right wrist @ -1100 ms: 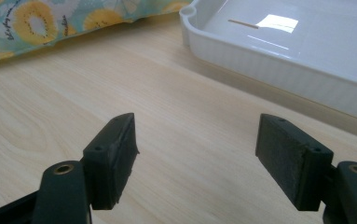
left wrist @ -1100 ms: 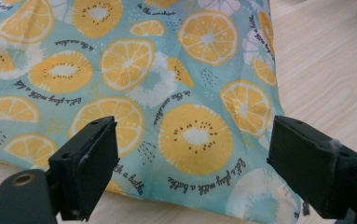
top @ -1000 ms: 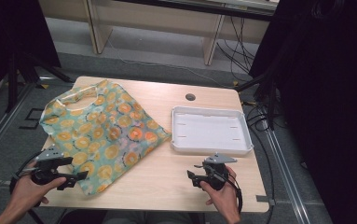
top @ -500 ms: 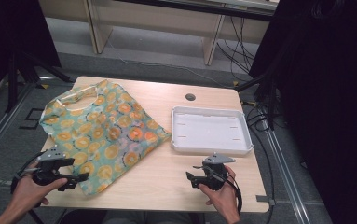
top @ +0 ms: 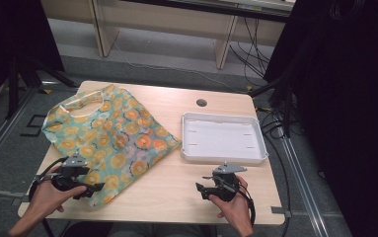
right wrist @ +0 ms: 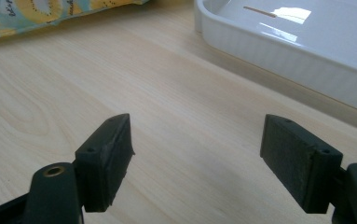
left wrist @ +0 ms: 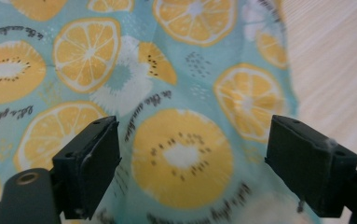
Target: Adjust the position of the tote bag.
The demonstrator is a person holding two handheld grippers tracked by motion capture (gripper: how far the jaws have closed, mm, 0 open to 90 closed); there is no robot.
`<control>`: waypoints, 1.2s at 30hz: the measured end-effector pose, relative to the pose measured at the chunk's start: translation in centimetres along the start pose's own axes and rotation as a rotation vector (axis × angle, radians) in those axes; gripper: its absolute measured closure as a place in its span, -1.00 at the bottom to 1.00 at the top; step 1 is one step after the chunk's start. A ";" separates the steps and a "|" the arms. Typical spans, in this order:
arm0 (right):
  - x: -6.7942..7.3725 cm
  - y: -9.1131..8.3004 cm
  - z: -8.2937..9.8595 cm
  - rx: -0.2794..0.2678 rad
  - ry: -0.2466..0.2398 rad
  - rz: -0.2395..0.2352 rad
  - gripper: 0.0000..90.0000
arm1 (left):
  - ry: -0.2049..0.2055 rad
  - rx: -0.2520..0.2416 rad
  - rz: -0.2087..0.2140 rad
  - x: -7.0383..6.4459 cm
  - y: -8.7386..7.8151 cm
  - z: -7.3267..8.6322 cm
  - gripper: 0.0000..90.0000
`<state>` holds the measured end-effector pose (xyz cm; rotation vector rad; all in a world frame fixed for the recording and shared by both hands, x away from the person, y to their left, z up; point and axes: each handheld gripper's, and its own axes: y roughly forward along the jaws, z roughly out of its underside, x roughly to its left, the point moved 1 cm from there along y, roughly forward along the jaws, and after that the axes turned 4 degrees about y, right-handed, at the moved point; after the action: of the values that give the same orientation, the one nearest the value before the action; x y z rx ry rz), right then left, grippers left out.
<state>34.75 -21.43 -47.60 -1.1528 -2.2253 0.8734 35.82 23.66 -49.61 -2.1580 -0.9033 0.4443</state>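
Note:
A teal cloth bag (top: 110, 136) printed with orange and kiwi slices lies flat on the left half of the wooden table (top: 176, 192). My left gripper (top: 90, 189) hovers over the bag's near corner, open, with the fruit print (left wrist: 181, 154) showing between its jaws. A white rectangular tray (top: 223, 137) sits at the right, bare inside. My right gripper (top: 201, 190) is held low over the bare wood in front of the tray, open, with nothing between its jaws. In the right gripper view the tray's wall (right wrist: 278, 51) lies ahead at the right and the bag's edge (right wrist: 36, 14) at the far left.
A round cable hole (top: 201, 102) is set in the table near its far edge. Bare wood lies between bag and tray. Metal rails and cables (top: 295, 153) run along the floor at the right, and a dark stand (top: 18, 74) rises at the left.
Both grippers have stayed almost where they were; the left hand has shifted very slightly over the bag's near corner.

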 end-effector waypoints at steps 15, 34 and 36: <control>0.3 -0.1 -0.1 0.002 0.008 -0.027 -0.41 | 0.108 0.075 -0.009 0.2 2.3 -0.5 0.99; 3.2 3.2 -2.1 0.015 -0.072 -0.118 -0.02 | 0.183 0.045 0.112 -3.9 2.7 -2.0 1.00; 4.2 4.0 -2.9 0.020 -0.085 -0.135 0.07 | 0.195 0.041 0.127 -4.5 3.0 -2.2 1.00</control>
<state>36.61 -15.17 -48.01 -0.9602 -2.3273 0.9016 35.36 17.91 -50.22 -2.1847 -0.6478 0.3047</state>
